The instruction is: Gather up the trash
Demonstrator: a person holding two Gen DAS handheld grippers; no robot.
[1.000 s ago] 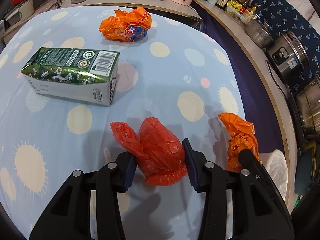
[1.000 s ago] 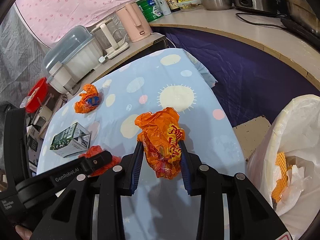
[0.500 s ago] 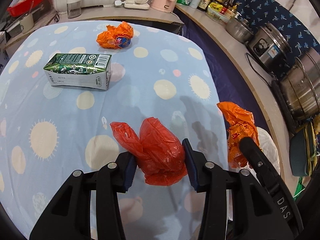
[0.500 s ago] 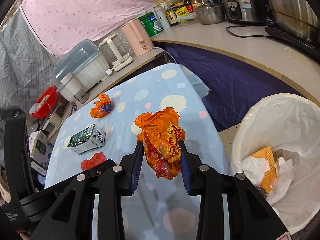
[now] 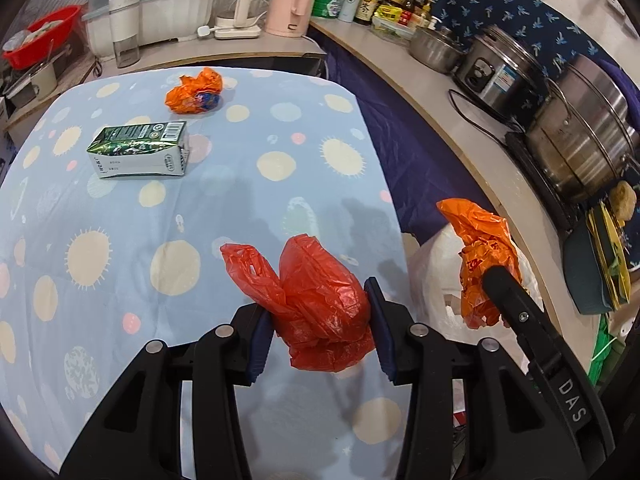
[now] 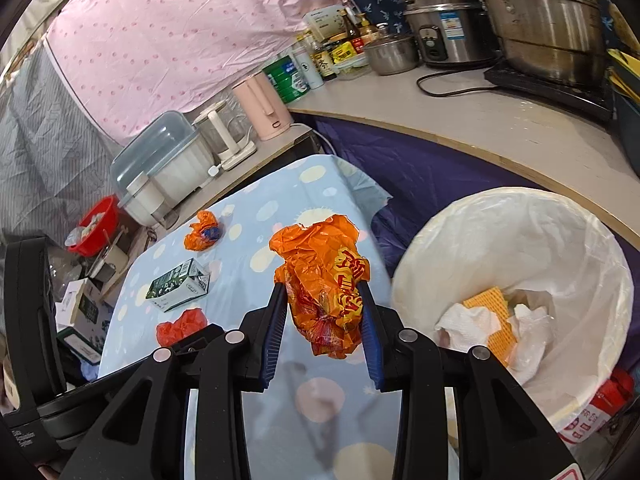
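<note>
My left gripper (image 5: 320, 332) is shut on a crumpled red plastic bag (image 5: 316, 308) and holds it above the table's right part. My right gripper (image 6: 324, 332) is shut on an orange snack wrapper (image 6: 324, 280), held above the table edge beside the white-lined trash bin (image 6: 600, 264). The same wrapper shows in the left wrist view (image 5: 480, 264), over the bin (image 5: 432, 264). A green carton (image 5: 140, 154) and another orange wrapper (image 5: 194, 90) lie on the table.
The table has a light blue spotted cloth (image 5: 120, 240). The bin holds tissue and a yellow sponge (image 6: 492, 320). A counter (image 6: 480, 120) with pots, a pink kettle (image 5: 290, 2) and bottles curves behind and to the right.
Both grippers have lifted with their trash and moved right toward the bin. The table items now look farther away.
</note>
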